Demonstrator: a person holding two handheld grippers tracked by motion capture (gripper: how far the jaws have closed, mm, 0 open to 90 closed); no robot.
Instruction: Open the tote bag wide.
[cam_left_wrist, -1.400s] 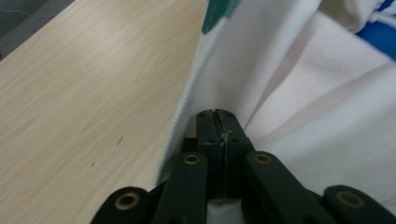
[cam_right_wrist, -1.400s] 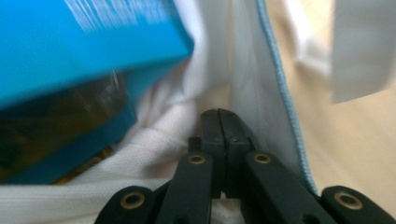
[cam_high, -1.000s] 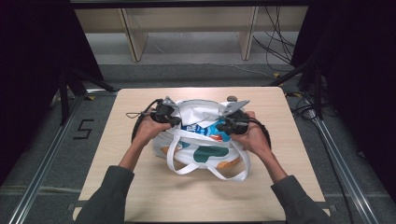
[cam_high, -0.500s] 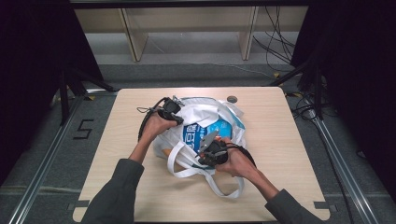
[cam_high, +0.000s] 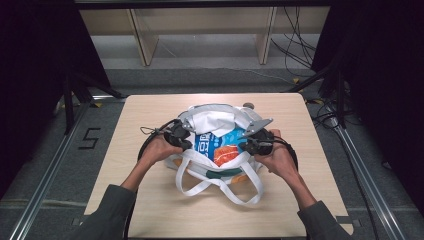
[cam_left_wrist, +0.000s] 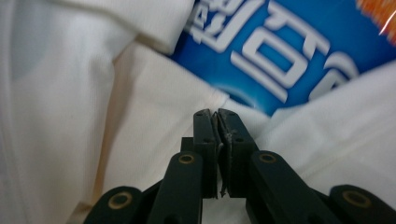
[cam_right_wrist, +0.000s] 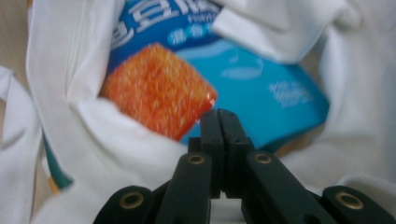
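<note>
While the white cloth bag (cam_high: 220, 145) lay near the middle of the counter (cam_high: 150, 200), its mouth gaped toward the person and showed a blue snack packet (cam_high: 220, 147) tucked inside, with an orange picture on the packet's front. From the bag's near edge two white strap handles (cam_high: 220, 187) looped out across the wood toward the person. A flap of the bag's cloth lay folded over the far end of the packet.

At the bag's left rim sat the left hand-held gripper (cam_high: 187, 141), its jaws pressed together. In the left gripper view the left hand-held gripper (cam_left_wrist: 217, 116) had its tips closed with what looked like a thin edge of the bag's white cloth (cam_left_wrist: 154, 93) pinched between them, the blue packet (cam_left_wrist: 280, 51) just beyond. At the bag's right rim sat the right hand-held gripper (cam_high: 248, 145), also narrow. In the right gripper view the right hand-held gripper (cam_right_wrist: 219, 114) showed its jaws shut tight against each other; they were buried in the bag's cloth (cam_right_wrist: 116, 140), just in front of the packet (cam_right_wrist: 252, 88), and I could not tell whether they held any fabric.

Behind the bag, close to its far right corner, a small dark round object (cam_high: 248, 105) stood on the counter, too small to make out. Both of the person's forearms, in grey sleeves, reached in to the bag from the near edge of the counter.
</note>
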